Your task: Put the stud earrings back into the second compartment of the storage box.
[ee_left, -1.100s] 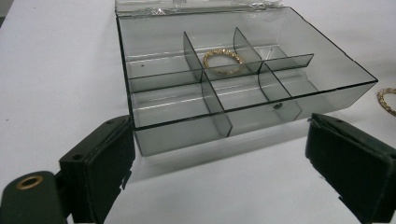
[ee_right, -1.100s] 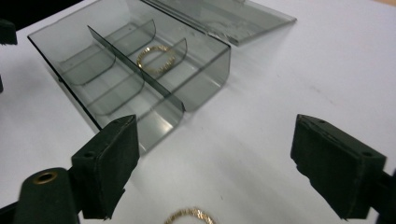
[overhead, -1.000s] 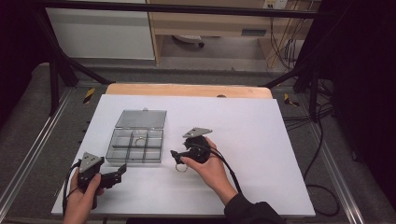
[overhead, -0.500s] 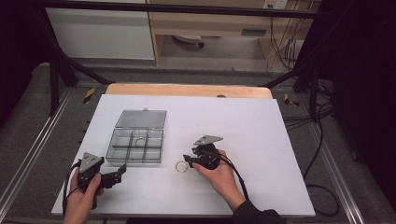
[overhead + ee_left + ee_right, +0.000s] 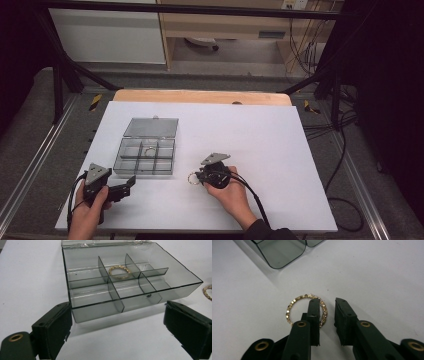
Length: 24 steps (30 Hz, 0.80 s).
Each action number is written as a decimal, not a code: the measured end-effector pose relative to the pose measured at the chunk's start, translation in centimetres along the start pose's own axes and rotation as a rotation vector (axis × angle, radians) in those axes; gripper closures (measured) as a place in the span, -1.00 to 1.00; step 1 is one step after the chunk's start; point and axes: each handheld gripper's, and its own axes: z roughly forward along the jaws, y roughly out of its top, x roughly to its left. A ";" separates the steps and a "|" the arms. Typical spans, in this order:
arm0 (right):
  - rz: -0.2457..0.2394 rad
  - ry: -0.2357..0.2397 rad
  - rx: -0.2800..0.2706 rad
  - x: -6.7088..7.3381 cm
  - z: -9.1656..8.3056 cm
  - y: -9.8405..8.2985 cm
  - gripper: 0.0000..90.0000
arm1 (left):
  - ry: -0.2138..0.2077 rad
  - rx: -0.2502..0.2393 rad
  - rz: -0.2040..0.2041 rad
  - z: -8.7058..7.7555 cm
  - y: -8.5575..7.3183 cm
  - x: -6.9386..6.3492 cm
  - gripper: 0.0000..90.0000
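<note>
Right claw (image 5: 327,302) is narrowing around the near rim of the gold bracelet (image 5: 298,300) lying on the white table (image 5: 374,270), one jaw inside the loop, pads not pinching yet. Jaws have just been closing, so I'm judging pickup imminent. Beyond, the clear compartment box (image 5: 145,155) is waiting open, already holding another bracelet (image 5: 148,151).

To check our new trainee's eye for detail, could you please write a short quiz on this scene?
1. How many compartments does the clear box have?
2. True or false: the loose gold ring lies inside the box.
3. Which gripper is at that ring?
Key: 1. Six. 2. False, it lies on the table. 3. The right gripper; its fingers have just been closing, the ring's rim between them, not yet pinched.
</note>
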 end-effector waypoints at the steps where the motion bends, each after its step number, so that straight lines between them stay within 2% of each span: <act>1: -0.008 -0.002 0.002 0.1 0.0 0.0 0.77 | 0.000 0.000 0.001 0.0 0.0 0.0 -0.81; 4: -0.013 0.005 0.000 0.1 0.0 0.0 0.94 | 0.001 -0.001 -0.001 0.0 0.0 0.0 -0.81; 8: -0.009 0.031 -0.002 -0.1 -0.1 0.2 0.94 | 0.001 0.000 -0.001 0.0 0.0 0.0 -0.81; 10: 0.012 0.042 -0.027 -0.3 -0.3 0.6 0.94 | 0.001 0.001 0.000 0.0 0.0 0.0 -0.81; 18: 0.010 0.071 -0.078 -0.3 -0.7 3.3 0.94 | 0.004 0.000 -0.002 0.0 0.0 0.0 -0.81; 24: -0.019 0.078 -0.104 0.1 -0.7 5.5 0.94 | 0.003 0.001 -0.003 0.0 0.0 0.0 -0.81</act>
